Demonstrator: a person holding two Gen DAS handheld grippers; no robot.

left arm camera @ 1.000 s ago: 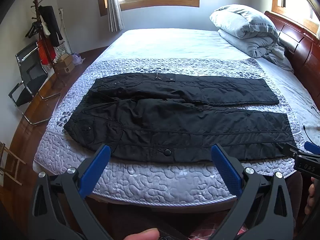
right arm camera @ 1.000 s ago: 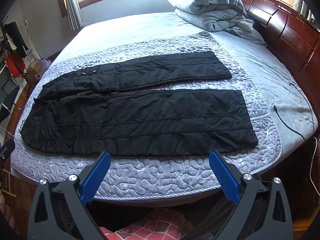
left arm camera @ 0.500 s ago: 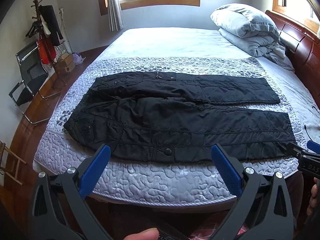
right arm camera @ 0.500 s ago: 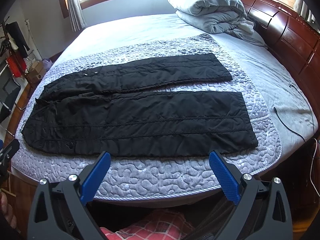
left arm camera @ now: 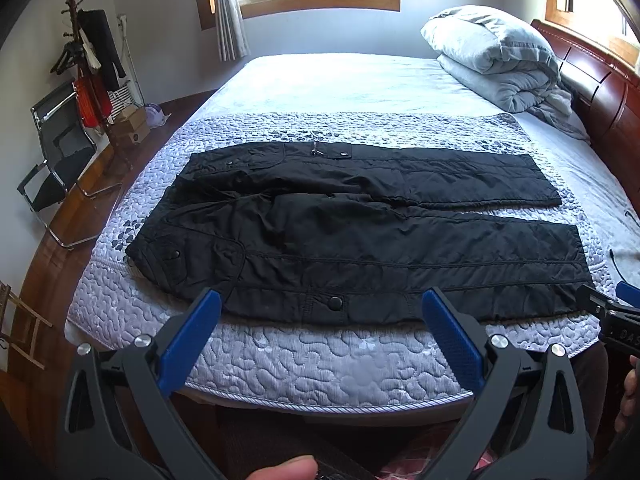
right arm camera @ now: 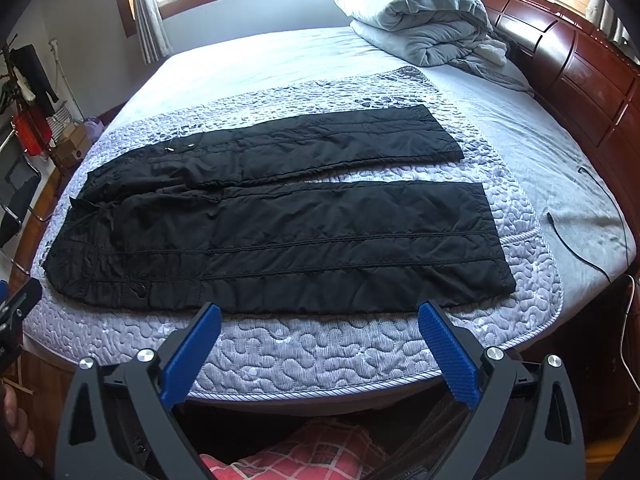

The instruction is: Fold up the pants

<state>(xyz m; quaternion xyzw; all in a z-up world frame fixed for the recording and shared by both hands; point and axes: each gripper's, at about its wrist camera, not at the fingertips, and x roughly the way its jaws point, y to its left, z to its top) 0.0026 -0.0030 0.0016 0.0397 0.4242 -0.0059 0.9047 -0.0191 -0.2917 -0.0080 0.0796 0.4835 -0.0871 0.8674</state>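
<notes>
Pants flat on bed, legs parted. Left tool wide, empty. Right tool wide, empty, short of near edge.

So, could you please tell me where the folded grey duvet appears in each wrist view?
Left wrist: the grey duvet sits upper right, beside the headboard.
Right wrist: the duvet is at top, right of centre.
Shared landmark: the black pants spread on the quilt.
</notes>
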